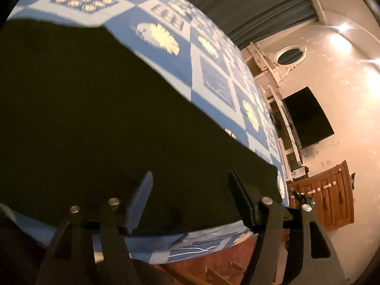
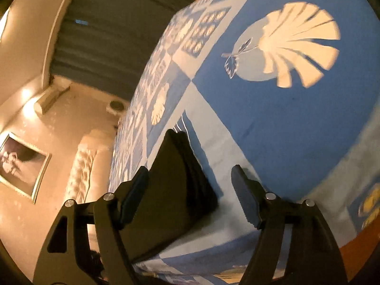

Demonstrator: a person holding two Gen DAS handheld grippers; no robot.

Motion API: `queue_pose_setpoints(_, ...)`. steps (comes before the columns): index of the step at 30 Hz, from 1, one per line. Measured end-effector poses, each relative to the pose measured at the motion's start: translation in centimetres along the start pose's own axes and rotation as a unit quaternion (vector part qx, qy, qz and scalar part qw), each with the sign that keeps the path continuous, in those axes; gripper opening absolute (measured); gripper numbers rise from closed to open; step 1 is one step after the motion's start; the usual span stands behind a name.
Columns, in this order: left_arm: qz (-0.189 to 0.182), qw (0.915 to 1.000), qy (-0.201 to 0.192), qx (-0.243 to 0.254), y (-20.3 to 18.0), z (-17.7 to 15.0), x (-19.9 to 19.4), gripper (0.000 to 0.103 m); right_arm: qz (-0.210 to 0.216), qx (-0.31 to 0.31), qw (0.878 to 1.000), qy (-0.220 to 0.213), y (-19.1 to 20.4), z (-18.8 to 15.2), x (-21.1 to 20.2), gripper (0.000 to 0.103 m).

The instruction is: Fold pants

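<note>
Left wrist view: the black pants (image 1: 99,109) lie spread flat over a blue patterned bedspread (image 1: 213,71), filling most of the picture, with one long edge running toward the far side of the bed. The left gripper (image 1: 190,180) hangs just over the near part of the cloth with its jaws wide apart; nothing sits between them, and I cannot tell whether the fingertips touch the fabric. To do this step well, I judge it should come down on a single edge or corner and pinch every layer there, so the fold lifts clean instead of dragging a wrinkle across the flat part. A dark television (image 1: 306,116) and a wooden cabinet (image 1: 325,199) stand against the wall beyond the bed.

Right wrist view: a narrow, layered end of the pants (image 2: 180,180) rises toward a point between the fingers, lying nearer the left finger (image 2: 134,194) than the right one. The right gripper (image 2: 190,173) is also spread wide and grips nothing. It looks best to close on that stacked tip squarely, catching all layers at once. A framed picture (image 2: 21,163) hangs on the wall beside the bed.
</note>
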State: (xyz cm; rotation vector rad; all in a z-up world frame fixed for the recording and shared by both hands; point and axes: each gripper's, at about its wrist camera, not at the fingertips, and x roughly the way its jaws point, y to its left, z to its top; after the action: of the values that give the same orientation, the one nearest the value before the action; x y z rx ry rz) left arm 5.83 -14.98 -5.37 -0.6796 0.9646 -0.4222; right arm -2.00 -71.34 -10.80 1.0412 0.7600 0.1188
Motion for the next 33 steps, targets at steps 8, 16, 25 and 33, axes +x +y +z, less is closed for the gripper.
queue_pose_setpoints(8,0.036,0.9987,0.013,-0.033,4.8,3.7,-1.9,0.086,-0.005,-0.070,0.994,0.088,2.7,0.2,3.8,0.081)
queue_pose_setpoints(16,0.011,0.9990,0.013,-0.042,7.6,4.3,-2.6,0.086,-0.013,-0.090,0.986,0.140,4.7,-0.5,7.1,0.039)
queue_pose_setpoints(25,0.023,0.9989,0.035,0.021,6.9,3.8,-1.9,0.087,-0.074,-0.127,0.981,0.126,7.3,-2.0,8.5,0.020)
queue_pose_setpoints(33,0.055,0.9971,0.027,0.046,6.1,3.6,-3.3,0.087,-0.096,-0.152,0.981,0.071,10.2,-2.5,5.8,0.020)
